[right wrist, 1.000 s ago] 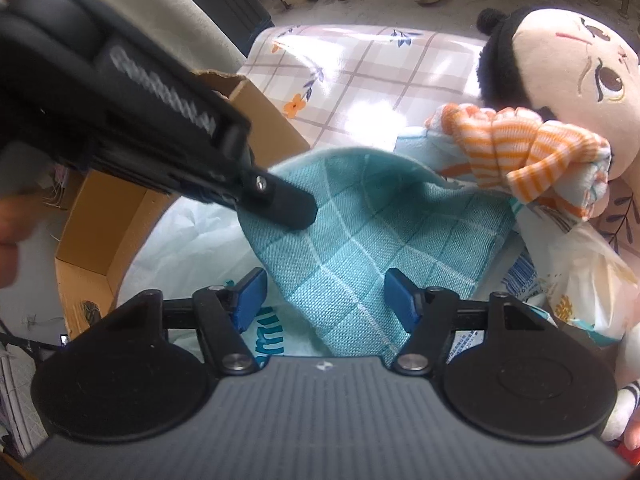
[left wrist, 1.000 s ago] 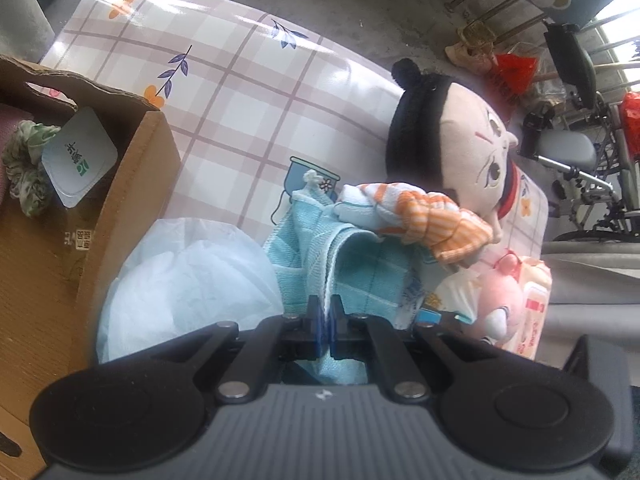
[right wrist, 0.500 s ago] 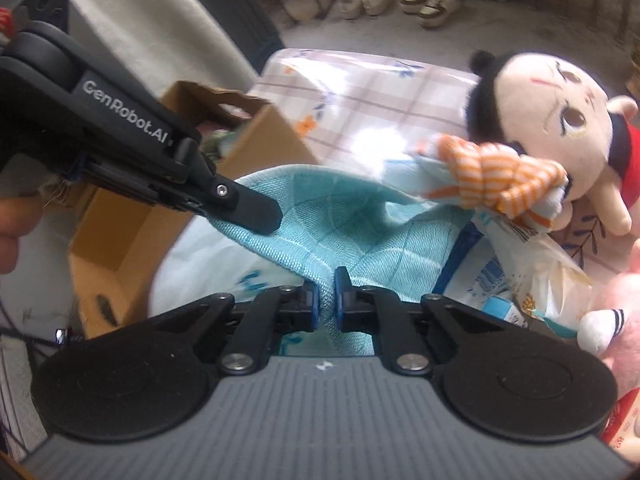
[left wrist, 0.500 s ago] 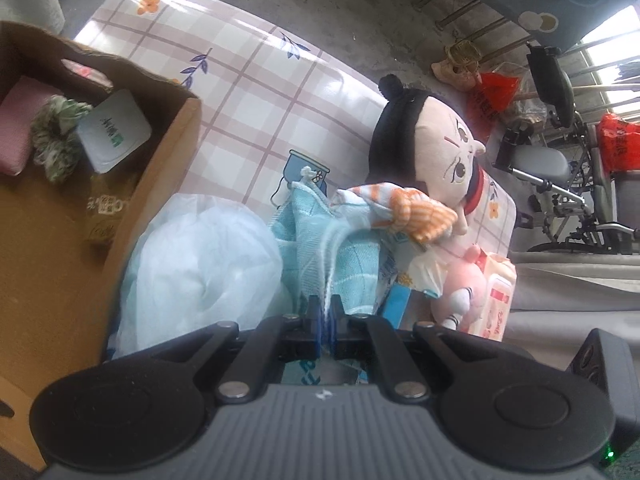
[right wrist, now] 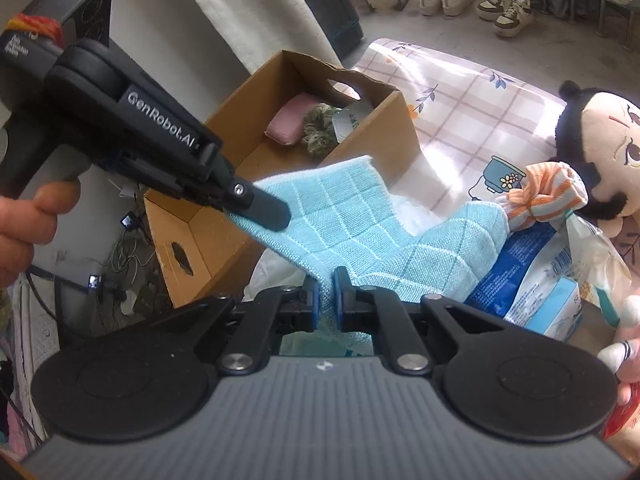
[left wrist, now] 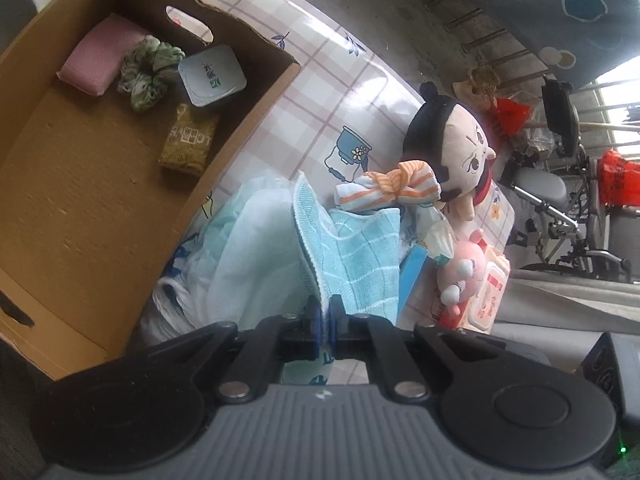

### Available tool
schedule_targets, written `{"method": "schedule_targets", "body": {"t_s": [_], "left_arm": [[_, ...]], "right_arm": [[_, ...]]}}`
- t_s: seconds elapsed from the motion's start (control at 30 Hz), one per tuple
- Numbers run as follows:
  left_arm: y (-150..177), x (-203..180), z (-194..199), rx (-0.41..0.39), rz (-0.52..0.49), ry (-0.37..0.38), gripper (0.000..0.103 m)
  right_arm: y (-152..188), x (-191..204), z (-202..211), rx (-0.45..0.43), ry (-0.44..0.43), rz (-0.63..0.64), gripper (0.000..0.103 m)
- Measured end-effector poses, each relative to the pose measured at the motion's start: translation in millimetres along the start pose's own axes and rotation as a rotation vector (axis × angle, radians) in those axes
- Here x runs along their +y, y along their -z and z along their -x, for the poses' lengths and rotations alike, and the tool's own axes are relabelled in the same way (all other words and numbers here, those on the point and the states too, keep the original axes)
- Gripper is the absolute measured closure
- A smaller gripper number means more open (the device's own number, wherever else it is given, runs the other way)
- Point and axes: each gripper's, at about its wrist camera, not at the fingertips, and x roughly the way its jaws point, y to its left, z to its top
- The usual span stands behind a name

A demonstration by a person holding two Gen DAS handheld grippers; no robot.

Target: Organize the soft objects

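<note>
Light-blue checked cloth [right wrist: 372, 236] — stretched between the two grippers above the table, over a pale plastic bag [left wrist: 256, 248]. A second ago the right gripper [right wrist: 325, 292] stood spread around the cloth's near edge; its jaws are now pressed together on that edge. The left gripper [left wrist: 325, 316], as before, pinches another edge of the cloth; in the right wrist view its finger [right wrist: 260, 208] clamps the far-left corner. Both views now take in more of the scene than they did a second ago, and the cardboard box [left wrist: 248, 128] shows its whole floor.

The cloth's long axis runs from the left gripper's corner down and right toward the striped orange-and-white fabric [right wrist: 548, 192]; its right end is slack there, whether touching the fabric cannot be told.

Surroundings: the box lies left of the cloth and holds a pink pad [left wrist: 104, 56], a green scrunchie [left wrist: 148, 68], a white packet [left wrist: 212, 74] and a brown packet [left wrist: 188, 140]. To the right — a black-haired plush doll [left wrist: 460, 152], a pink plush toy [left wrist: 464, 264], a wet-wipe pack [left wrist: 492, 292] and a blue printed bag [right wrist: 516, 272], all on the checked tablecloth [left wrist: 320, 80].
</note>
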Motion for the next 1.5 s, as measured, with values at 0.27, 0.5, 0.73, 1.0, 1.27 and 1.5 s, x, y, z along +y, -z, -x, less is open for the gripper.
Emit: {"method": "schedule_targets", "body": {"t_s": [0.27,0.5,0.73,1.0,1.27,1.5], "left_arm": [[-5,-15,-2,-0.081,-0.042,-0.027,0.064],[-3,-40,-35,-0.047,-0.138,-0.078,0.062],[2,-65,-64,0.003,-0.205,-0.091,0.062],[1,-84,-96,0.031,-0.309,-0.164,0.062],[-4,-89,-119,0.064,-0.343,-0.236,0.062],[-8,-87,-125,0.074,-0.338,-0.238,0.062]], "right_arm": [[19,-54,28,-0.095,0.102,-0.232,0.097],[55,-122,60,-0.179,0.217,-0.448,0.098],[78,-162,97,-0.293,0.280,-0.558,0.099],[103,-172,85,-0.290,0.100,-0.712,0.070],[103,-135,27,-0.151,0.206,-0.519,0.044],[73,-102,-32,-0.025,0.320,-0.202,0.039]]}}
